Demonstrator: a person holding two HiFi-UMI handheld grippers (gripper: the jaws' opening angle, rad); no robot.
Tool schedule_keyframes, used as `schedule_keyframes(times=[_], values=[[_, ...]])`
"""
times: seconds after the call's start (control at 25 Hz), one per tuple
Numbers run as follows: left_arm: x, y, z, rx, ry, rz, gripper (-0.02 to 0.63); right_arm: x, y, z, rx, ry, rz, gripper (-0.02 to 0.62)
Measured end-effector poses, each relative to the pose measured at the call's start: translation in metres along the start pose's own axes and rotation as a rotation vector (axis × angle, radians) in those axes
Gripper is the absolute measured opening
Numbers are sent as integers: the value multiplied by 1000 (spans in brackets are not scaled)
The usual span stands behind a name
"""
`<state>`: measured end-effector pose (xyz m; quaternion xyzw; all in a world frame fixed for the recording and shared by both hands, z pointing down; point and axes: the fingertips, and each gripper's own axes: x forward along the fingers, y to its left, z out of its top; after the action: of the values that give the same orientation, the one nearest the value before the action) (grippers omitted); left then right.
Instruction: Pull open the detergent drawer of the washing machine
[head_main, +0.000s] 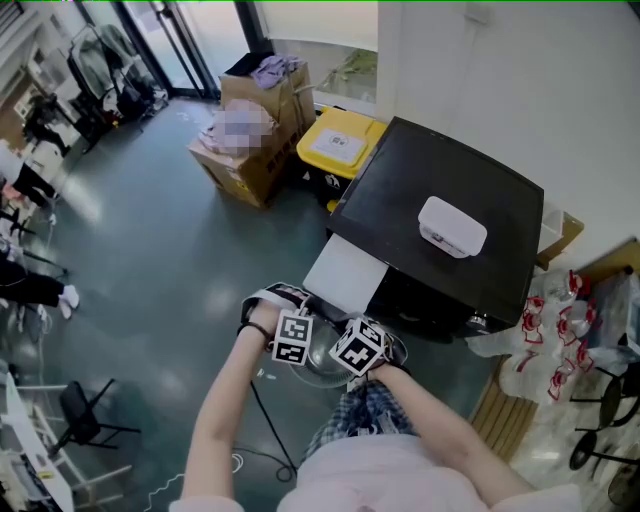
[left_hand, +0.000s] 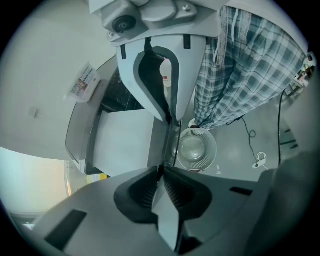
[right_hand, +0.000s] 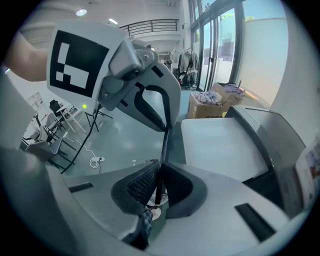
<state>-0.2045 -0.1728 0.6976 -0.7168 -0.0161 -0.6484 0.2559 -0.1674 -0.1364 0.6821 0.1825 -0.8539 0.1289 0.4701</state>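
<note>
White drawer (head_main: 345, 275) juts from black machine (head_main: 400, 190), left gripper (left_hand: 161, 172) and right gripper (right_hand: 160, 170) both clamped on its edge.

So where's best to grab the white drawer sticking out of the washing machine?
On the drawer, the thin front edge, approached from in front, jaws straddling it: a flat slab, no handle visible. The left gripper and right gripper pinch there.

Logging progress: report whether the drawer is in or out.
Out: the drawer juts from the machine; left gripper and right gripper are shut on its edge.
</note>
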Motion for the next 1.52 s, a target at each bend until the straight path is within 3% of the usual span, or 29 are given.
schedule_keyframes(times=[0.4,0.84,0.96,1.0,1.08,1.12,1.32,1.52], values=[[-5,-18,-1,-2,0,-19,58,2,19,0,4,-12,18,46],[-5,-16,-2,-61,-22,-21,60,2,18,-1,51,-41,44,48],[-5,-18,1,-109,-48,-48,67,5,23,-2,62,-44,73,88],[-5,-19,4,-133,-65,-64,77,6,25,-2,67,-47,81,115],[-5,-21,10,-168,-92,-87,182,6,26,-1,75,-53,81,169],[-5,-21,12,-176,-98,-89,204,5,26,0,77,-57,78,190],[-14,-14,14,-193,-116,-46,215,-5,17,7,120,-122,56,212],[-32,9,19,-279,-180,36,213,-37,-3,15,264,-249,64,198]])
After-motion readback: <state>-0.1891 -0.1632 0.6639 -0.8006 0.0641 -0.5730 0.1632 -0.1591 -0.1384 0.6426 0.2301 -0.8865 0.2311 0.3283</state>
